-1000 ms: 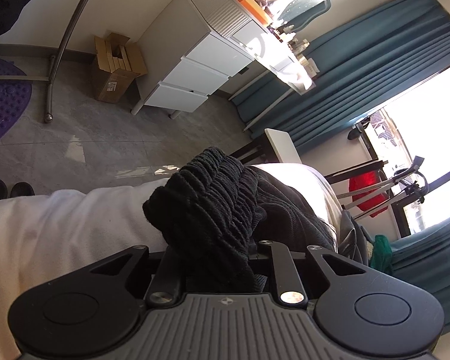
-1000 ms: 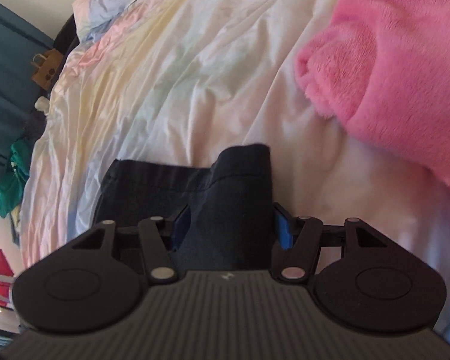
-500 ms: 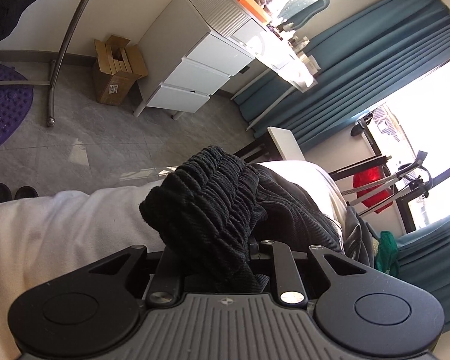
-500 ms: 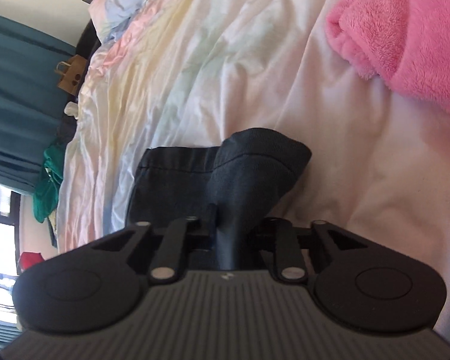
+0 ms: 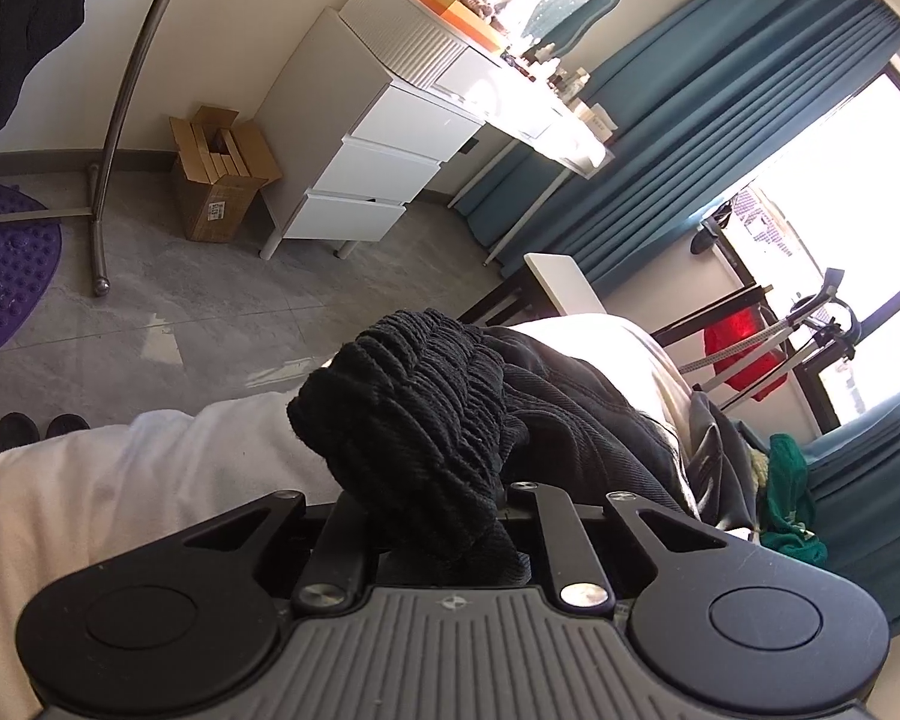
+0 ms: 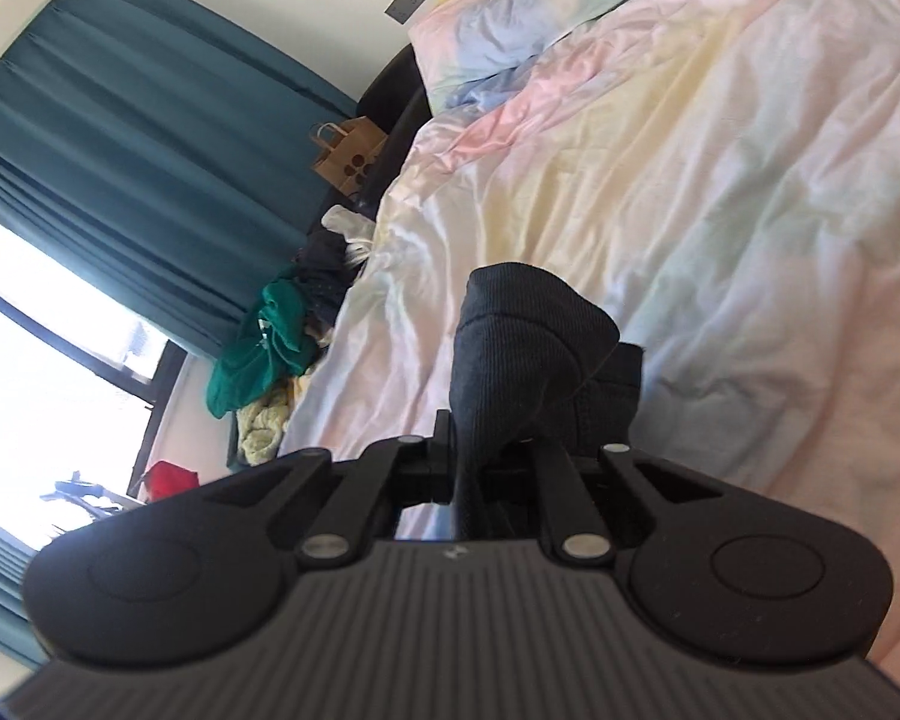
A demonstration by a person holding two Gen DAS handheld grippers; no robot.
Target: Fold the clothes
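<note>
Black gathered waistband (image 5: 414, 414) clamped in left tool (image 5: 444, 516), jaws just now closing more on it; bunched up toward 12 o'clock above the jaws. Rest of dark garment (image 5: 600, 420) trailing to 3 o'clock over white bed sheet (image 5: 120, 480). At 11 o'clock, white drawer unit (image 5: 378, 180) and cardboard box (image 5: 222, 186) on grey floor. Dark ribbed hem (image 6: 522, 348) pinched in right tool (image 6: 486, 468), jaws just now closing, nearly together on the thin fabric; held up over pastel duvet (image 6: 720, 180). Green clothes (image 6: 264, 342) heaped at 9 o'clock, near teal curtain (image 6: 120, 150).
</note>
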